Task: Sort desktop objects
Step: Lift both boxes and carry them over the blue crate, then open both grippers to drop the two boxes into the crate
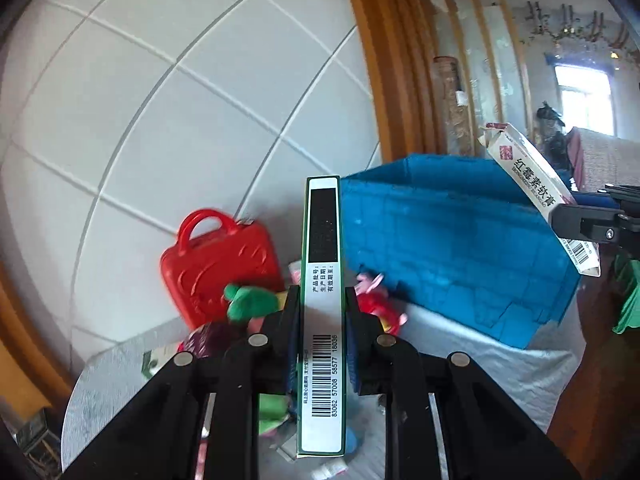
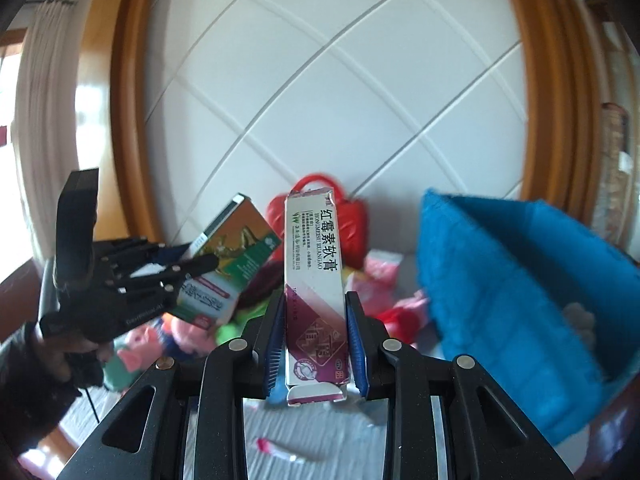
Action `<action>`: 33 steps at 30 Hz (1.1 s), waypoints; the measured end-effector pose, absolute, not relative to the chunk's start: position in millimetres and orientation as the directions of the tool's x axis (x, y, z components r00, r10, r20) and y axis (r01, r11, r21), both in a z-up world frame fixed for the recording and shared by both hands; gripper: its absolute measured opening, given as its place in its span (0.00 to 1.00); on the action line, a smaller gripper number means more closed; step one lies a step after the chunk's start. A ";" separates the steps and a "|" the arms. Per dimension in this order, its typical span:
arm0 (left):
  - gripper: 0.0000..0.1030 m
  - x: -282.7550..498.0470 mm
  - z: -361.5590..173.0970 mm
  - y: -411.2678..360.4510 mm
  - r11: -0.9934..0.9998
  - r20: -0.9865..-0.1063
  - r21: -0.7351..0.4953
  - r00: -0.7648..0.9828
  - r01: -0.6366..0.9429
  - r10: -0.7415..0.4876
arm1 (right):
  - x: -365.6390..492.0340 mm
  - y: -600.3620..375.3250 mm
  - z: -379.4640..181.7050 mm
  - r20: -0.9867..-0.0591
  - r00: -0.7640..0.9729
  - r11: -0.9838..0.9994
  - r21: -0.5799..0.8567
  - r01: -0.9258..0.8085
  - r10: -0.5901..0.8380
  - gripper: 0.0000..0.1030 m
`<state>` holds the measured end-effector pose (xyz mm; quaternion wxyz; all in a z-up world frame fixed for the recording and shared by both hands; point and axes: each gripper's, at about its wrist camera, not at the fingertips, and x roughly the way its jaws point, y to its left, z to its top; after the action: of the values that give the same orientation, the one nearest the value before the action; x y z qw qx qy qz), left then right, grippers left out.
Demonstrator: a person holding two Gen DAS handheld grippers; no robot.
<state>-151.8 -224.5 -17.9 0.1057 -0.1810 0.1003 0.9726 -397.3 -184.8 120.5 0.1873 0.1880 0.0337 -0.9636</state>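
The left gripper (image 1: 322, 344) fingers pinch a slim green-edged cardboard carton (image 1: 322, 312) upright between them. The right gripper (image 2: 316, 344) fingers clamp a glossy purple-white ointment box (image 2: 314, 280); a soft blue fabric bin (image 2: 512, 280) sits right of them.

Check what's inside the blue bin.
In the right wrist view, the blue bin holds one pale lumpy thing near its right wall. Its tilted wall hides the rest of the inside.

The white-and-maroon ointment carton (image 2: 314, 288) read "红霉素软膏", with "HONGMEISU RUANGAO" beneath. The green-edged white box (image 1: 323, 312) bore a barcode numbered "83062 57008 58577 18036".
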 end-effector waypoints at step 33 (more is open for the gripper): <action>0.76 -308.2 93.1 69.1 -0.972 -0.235 0.083 -0.952 -0.219 0.195 | -501.0 150.5 185.3 -0.251 -0.968 -0.993 0.119 -0.019 -0.012 0.78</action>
<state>-308.2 69.1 93.1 0.1049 -0.1131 0.0539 0.9866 -501.0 150.5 185.3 -0.0019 0.1266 -0.0601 -0.9901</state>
